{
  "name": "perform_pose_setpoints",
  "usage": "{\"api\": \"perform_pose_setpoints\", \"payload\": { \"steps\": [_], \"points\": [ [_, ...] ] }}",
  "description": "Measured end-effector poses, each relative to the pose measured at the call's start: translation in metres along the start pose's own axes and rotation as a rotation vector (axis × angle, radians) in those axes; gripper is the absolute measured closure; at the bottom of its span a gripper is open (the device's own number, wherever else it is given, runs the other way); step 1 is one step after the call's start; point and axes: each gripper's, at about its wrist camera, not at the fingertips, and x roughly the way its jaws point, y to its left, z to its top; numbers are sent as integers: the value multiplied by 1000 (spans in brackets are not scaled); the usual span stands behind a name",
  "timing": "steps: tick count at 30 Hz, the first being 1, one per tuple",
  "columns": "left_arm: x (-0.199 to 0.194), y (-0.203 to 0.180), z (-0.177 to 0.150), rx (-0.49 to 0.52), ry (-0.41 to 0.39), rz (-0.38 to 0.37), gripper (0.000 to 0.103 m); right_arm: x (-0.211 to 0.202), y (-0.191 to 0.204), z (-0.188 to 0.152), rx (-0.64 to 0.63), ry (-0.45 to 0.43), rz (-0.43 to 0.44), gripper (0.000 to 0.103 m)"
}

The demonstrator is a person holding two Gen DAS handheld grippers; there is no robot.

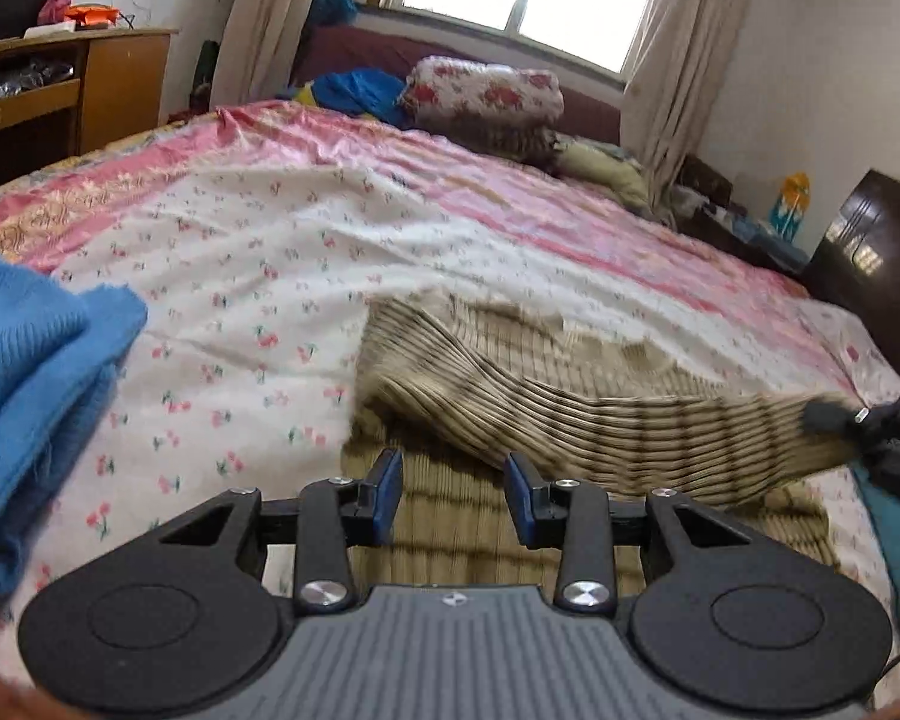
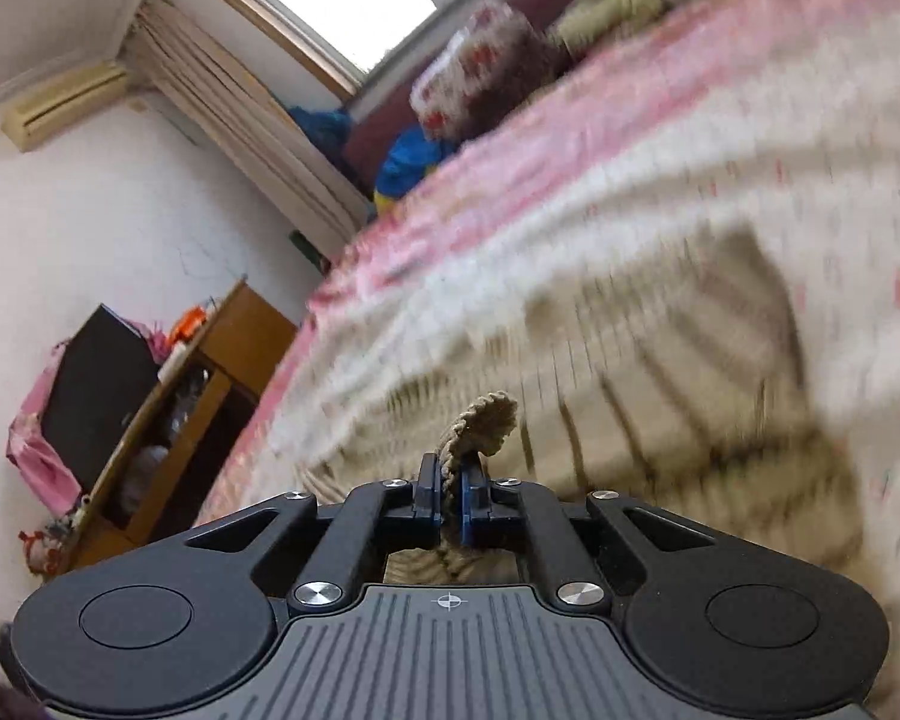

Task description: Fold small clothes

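Our right gripper (image 2: pixel 450 489) pinches an edge of the tan striped garment (image 1: pixel 570 420), lifting it off the bed (image 1: pixel 270 228). Our left gripper (image 1: pixel 455 486) hangs partly open and empty just above the near hem. The thin pinch could slip, dropping the fold. A blue cloth (image 1: pixel 36 372) crowds the left; the bed beyond looks open.

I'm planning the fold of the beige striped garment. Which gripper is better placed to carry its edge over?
Right. The right gripper is already shut on the beige striped garment, its edge lifted off the bed. The left gripper is open, holding nothing.
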Motion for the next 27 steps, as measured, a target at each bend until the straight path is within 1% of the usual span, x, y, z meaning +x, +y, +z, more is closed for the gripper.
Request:
{"api": "perform_pose_setpoints", "payload": {
  "steps": [2, 4, 5, 6, 9, 12, 14, 15, 17, 25, 27],
  "points": [
    [4, -4, 7, 1, -30, -8, 60, -7, 7, 18, -32, -40, -8, 97],
    [9, -7, 12, 0, -50, -16, 55, -12, 12, 34, -74, -81, -29, 97],
    [15, -9, 13, -2, -55, -16, 55, -12, 13, 39, -95, -90, -49, 97],
    [21, -10, 14, -4, -52, -9, 55, -10, 10, 43, -106, -84, -71, 97],
    [47, -11, 14, -19, -30, 31, 55, 12, -6, 46, -94, -19, -187, 97],
    [67, -10, 12, -17, 0, 77, 55, 37, -23, 36, -118, 42, -305, 97],
    [74, -9, 8, -3, 11, 101, 55, 48, -35, 29, -119, 73, -362, 96],
    [74, -7, 5, 5, 8, 100, 54, 49, -39, 26, -119, 78, -379, 96],
    [74, -5, 2, 14, 3, 93, 54, 50, -45, 22, -136, 81, -392, 96],
    [66, 2, 3, -13, -4, 42, 54, 56, -30, 25, -227, 70, -434, 96],
    [66, 3, 3, -11, 3, 38, 54, 59, -32, 23, -231, 77, -463, 93]
  ]
}}
